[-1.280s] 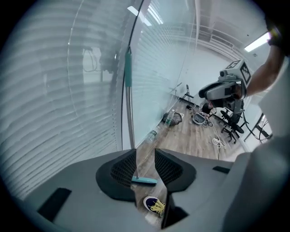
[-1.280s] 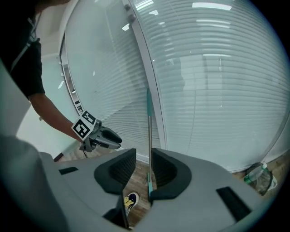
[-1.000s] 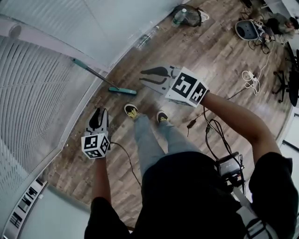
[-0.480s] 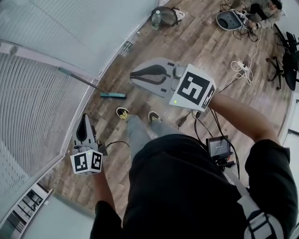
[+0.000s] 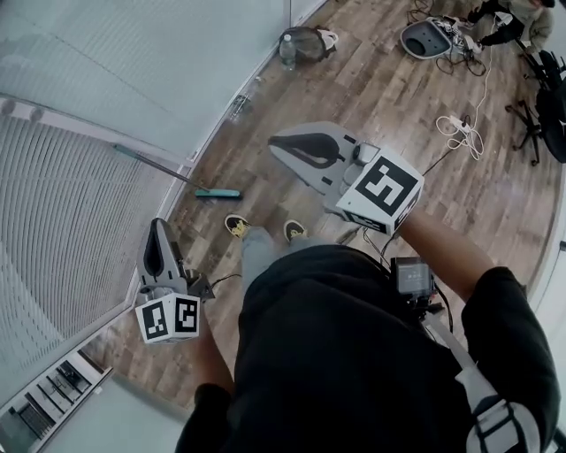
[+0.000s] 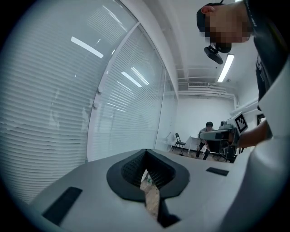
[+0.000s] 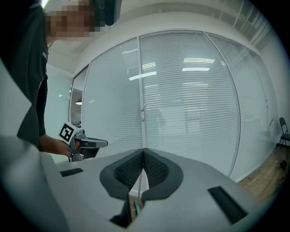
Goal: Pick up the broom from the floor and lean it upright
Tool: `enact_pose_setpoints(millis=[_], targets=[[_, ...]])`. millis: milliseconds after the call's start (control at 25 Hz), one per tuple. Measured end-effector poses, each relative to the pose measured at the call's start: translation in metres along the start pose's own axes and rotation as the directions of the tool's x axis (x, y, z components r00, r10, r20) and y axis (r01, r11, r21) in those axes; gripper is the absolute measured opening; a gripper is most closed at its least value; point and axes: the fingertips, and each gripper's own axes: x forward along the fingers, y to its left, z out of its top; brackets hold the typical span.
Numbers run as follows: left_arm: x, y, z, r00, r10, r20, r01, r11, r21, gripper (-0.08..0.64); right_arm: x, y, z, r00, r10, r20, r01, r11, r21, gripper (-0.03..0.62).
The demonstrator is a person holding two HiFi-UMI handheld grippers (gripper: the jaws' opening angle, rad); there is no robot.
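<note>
The broom (image 5: 217, 193) stands with its teal head on the wood floor near the glass wall, its thin handle (image 5: 150, 164) slanting up against the glass. Neither gripper touches it. My left gripper (image 5: 158, 223) is raised at the lower left, jaws shut and empty. My right gripper (image 5: 276, 144) is held high in the middle, also shut with nothing in it. In the right gripper view the pads (image 7: 143, 151) meet, and the broom (image 7: 136, 207) shows below them through the gap. The left gripper view shows its pads (image 6: 145, 152) closed together too.
A glass wall with blinds (image 5: 71, 230) runs along the left. A bottle and a bag (image 5: 305, 42) lie by the wall farther on. A chair base (image 5: 426, 37), cables (image 5: 460, 131) and a seated person (image 5: 513, 22) are at the top right. My feet (image 5: 265, 228) stand near the broom head.
Both grippers have risen away from the floor and their jaws have closed from apart to shut. The broom has stayed leaning against the glass.
</note>
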Motion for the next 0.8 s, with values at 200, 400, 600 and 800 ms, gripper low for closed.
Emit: enact_pose_setpoints(millis=[200, 400, 600, 800], targets=[[-0.012, -0.023, 0.013, 1.000, -0.018, 0.011, 0.017, 0.999, 0.040, 0.023, -0.020, 0.007, 0.005, 0.999, -0.026, 0.031, 0.026, 1.000, 0.003, 0.018], [-0.018, -0.035, 0.022, 1.000, -0.025, 0.019, 0.023, 0.997, 0.072, 0.023, -0.028, 0.009, 0.015, 0.998, -0.016, 0.056, 0.016, 1.000, 0.002, 0.019], [-0.019, -0.036, 0.024, 0.999, -0.030, 0.025, 0.028, 0.997, 0.067, 0.023, -0.027, 0.015, 0.016, 0.999, -0.019, 0.050, 0.020, 1.000, -0.012, 0.019], [-0.022, -0.026, 0.031, 0.999, -0.009, 0.042, 0.006, 0.997, 0.077, 0.023, -0.011, 0.018, 0.020, 0.998, 0.002, 0.063, -0.001, 1.000, -0.018, 0.020]])
